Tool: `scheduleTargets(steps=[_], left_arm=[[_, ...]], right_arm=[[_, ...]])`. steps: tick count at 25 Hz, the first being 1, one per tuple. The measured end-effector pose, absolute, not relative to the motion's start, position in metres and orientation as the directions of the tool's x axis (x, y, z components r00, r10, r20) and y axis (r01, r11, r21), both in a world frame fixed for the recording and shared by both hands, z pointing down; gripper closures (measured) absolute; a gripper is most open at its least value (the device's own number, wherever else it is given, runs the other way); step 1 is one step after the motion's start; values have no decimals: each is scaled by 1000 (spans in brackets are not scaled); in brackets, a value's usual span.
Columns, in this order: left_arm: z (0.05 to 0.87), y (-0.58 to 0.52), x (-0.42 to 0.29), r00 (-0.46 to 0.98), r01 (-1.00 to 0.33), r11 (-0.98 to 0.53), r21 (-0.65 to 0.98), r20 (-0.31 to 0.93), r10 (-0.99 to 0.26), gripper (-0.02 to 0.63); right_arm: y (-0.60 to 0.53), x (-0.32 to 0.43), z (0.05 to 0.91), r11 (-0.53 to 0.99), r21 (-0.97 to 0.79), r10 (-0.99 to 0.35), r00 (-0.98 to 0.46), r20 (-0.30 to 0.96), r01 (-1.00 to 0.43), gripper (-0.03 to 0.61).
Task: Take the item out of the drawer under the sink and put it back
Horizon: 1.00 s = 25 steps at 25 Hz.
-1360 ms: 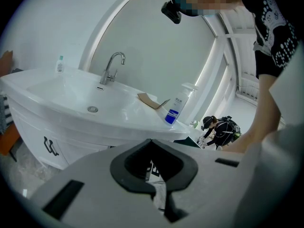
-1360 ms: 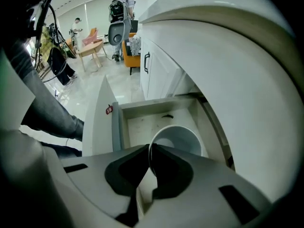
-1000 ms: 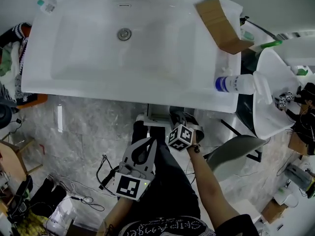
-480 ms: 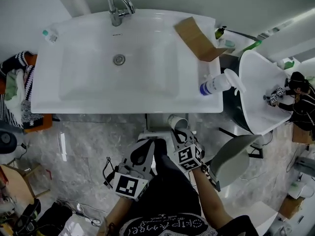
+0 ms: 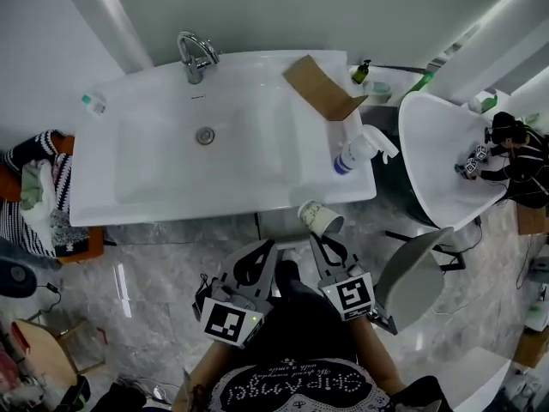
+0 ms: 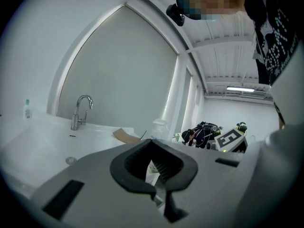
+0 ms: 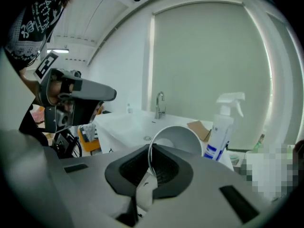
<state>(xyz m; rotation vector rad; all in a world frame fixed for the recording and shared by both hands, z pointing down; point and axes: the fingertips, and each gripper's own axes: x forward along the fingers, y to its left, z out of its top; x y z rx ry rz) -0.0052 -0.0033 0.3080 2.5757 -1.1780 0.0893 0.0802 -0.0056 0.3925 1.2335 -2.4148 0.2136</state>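
A chrome faucet (image 5: 196, 54) stands at the back edge of the sink (image 5: 171, 204). A folded piece of brown cardboard (image 5: 319, 87) lies on the sink's right rear corner, and a white spray bottle (image 5: 356, 151) with a blue label lies tipped near the right edge in front of it. A small clear bottle (image 5: 93, 103) sits at the left rear corner. Striped clothing (image 5: 39, 197) is heaped left of the sink. To the right are a white tub (image 5: 437, 157), a grey chair (image 5: 410, 273) and a person (image 5: 515, 157) in dark clothes. The floor (image 5: 154, 264) is grey marble.
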Motion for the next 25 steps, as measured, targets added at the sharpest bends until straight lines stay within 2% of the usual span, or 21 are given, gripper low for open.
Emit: scheduleTargets(steps=[4, 10, 17, 25], left_arm=[[276, -7, 11, 692, -712, -655, 251, 93, -716, 614], [261, -10, 16, 691, -714, -662, 227, 78, -719, 614], [259, -16, 8, 651, -751, -624, 215, 87, -754, 614], [264, -8, 21, 664, -743, -636, 208, 111, -740, 614]], right_arm=[[-11, 81, 341, 563, 42, -797, -529, 291, -825, 555], [-5, 91, 294, 527, -32, -834, -524, 173, -849, 555], [6, 102, 293, 513, -65, -838, -516, 176, -856, 554], [16, 111, 295, 510, -60, -840, -512, 179, -858, 554]])
